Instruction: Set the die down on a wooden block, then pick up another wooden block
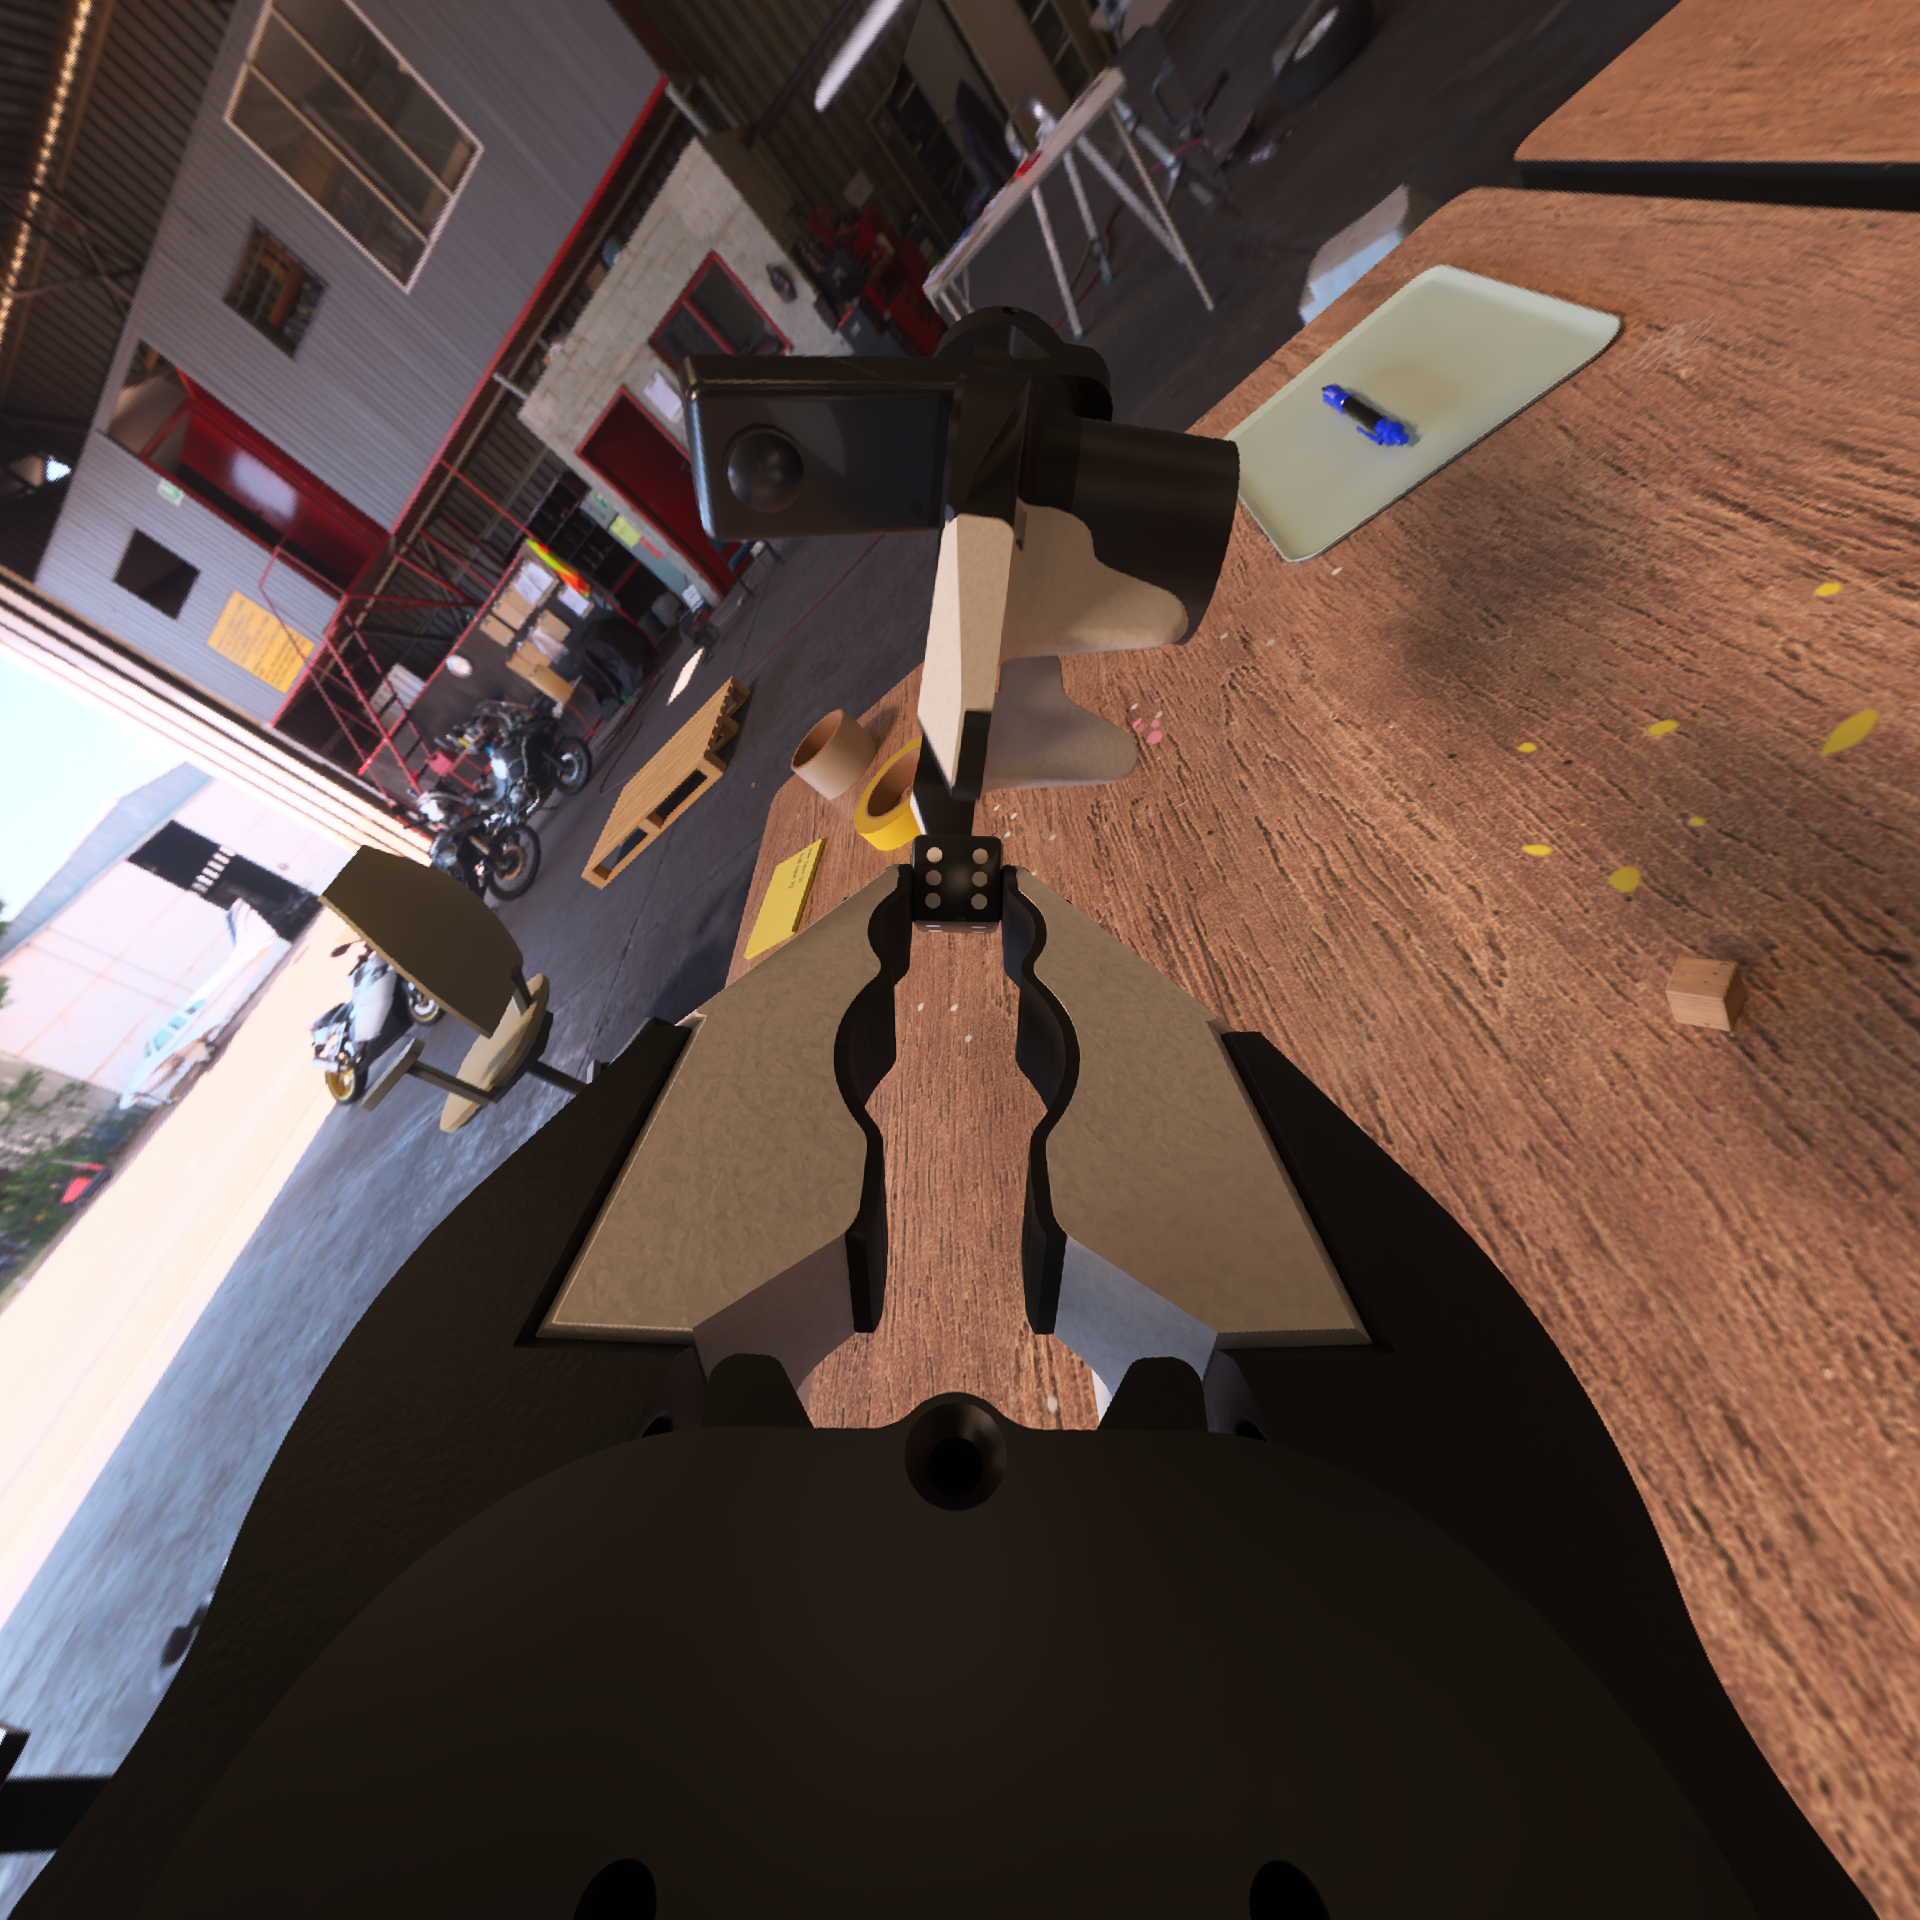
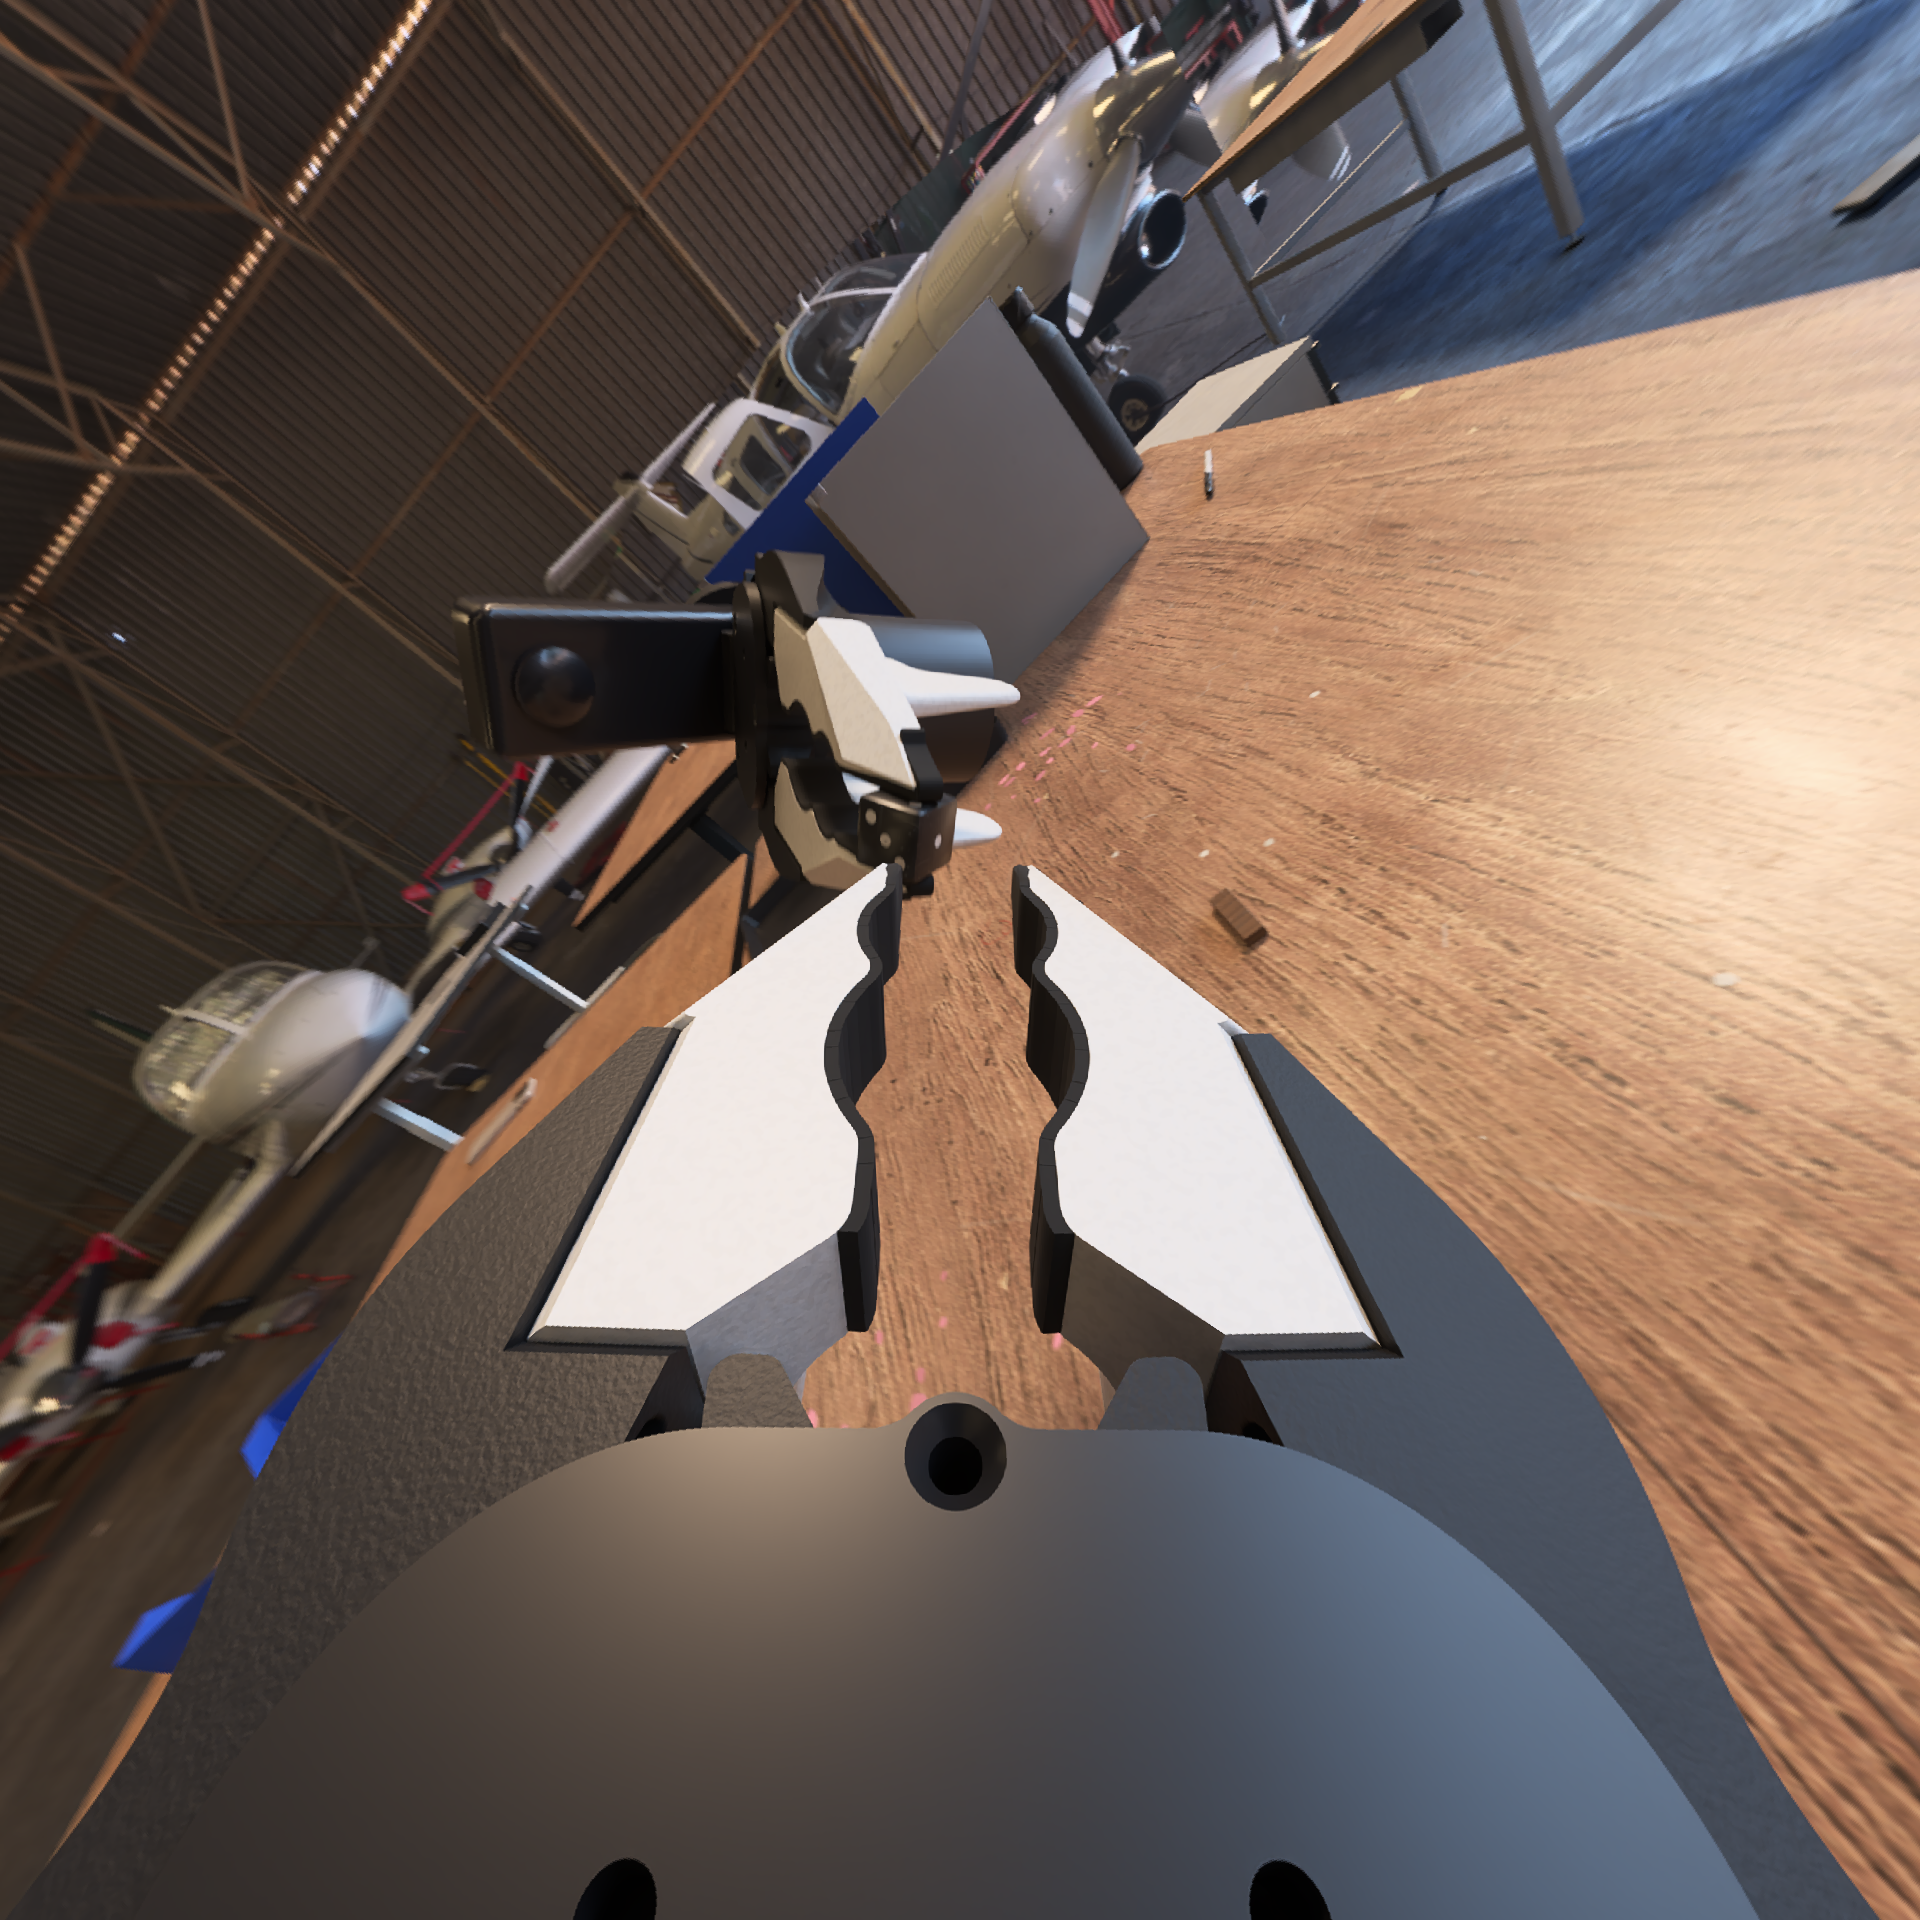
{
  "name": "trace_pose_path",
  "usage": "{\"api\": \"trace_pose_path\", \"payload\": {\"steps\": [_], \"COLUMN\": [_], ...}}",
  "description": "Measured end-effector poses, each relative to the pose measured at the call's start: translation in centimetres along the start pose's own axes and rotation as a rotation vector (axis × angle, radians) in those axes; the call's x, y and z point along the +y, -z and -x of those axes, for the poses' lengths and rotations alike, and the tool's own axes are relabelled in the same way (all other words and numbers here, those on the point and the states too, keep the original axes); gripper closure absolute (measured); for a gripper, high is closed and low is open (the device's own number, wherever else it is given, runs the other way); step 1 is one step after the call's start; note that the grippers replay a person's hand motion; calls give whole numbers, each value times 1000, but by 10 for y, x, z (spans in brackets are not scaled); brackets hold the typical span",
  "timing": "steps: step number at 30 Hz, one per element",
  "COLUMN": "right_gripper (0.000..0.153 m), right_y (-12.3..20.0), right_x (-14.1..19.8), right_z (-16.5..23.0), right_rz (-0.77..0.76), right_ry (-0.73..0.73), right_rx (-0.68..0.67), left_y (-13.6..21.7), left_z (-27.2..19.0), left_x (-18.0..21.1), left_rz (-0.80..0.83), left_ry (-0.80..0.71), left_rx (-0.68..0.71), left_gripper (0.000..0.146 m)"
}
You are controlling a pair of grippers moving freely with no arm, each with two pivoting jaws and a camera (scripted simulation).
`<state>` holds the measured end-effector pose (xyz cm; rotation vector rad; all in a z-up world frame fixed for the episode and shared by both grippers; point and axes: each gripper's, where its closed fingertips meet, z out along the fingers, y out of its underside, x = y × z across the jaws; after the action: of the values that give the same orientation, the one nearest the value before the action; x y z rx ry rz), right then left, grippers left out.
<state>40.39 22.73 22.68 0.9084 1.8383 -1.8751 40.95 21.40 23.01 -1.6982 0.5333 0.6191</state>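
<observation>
My left gripper [image 1: 956, 902] is shut on a black die with white pips [image 1: 956, 889], held at its fingertips above the wooden table [image 1: 1455, 1195]. My right gripper [image 2: 956, 883] is open and empty, facing the left gripper [image 2: 912, 831] tip to tip. The die [image 2: 902, 826] sits just beyond its left fingertip. In the left wrist view the right gripper [image 1: 948, 800] shows edge-on just past the die. A light wooden block [image 1: 1704, 993] lies on the table to the right. A darker wooden block [image 2: 1238, 918] lies to the right of my right gripper.
A pale tray [image 1: 1507, 343] holding a blue marker [image 1: 1363, 416] lies far right. A yellow tape roll [image 1: 883, 805], a cardboard tube [image 1: 831, 753] and a yellow pad [image 1: 787, 896] sit near the table's left edge. A grey board [image 2: 977, 499] and a pen [image 2: 1208, 473] lie farther off.
</observation>
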Motion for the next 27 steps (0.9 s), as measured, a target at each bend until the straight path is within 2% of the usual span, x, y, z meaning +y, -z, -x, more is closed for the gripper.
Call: {"api": "trace_pose_path", "payload": {"steps": [4, 6, 11, 14, 17, 21, 24, 27], "right_gripper": [131, 131, 130, 131, 131, 131, 133, 133], "right_y": [17, 29, 80, 108, 124, 140, 150, 154], "right_x": [4, 8, 27, 43, 53, 50, 46, 46], "right_z": [-2, -7, -30, -29, -21, -20, -26, -29], "right_rz": [20, 40, 152, 240, 276, 233, 186, 177], "right_ry": [67, 75, 113, 162, 188, 181, 132, 117], "right_rx": [47, 109, 441, 584, 639, 676, 721, 741], "left_y": [11, 20, 54, 76, 97, 122, 133, 134], "left_z": [-3, -6, -4, -10, -27, -49, -62, -72], "left_x": [8, 23, 89, 124, 162, 209, 224, 230], "left_rz": [-8, 53, 316, 385, 455, 630, 722, 722], "left_ry": [17, 31, 186, 295, 382, 434, 395, 406], "left_rx": [71, 125, 176, 169, 166, 174, 191, 225], "left_gripper": [130, 130, 130, 130, 130, 130, 130, 130]}}
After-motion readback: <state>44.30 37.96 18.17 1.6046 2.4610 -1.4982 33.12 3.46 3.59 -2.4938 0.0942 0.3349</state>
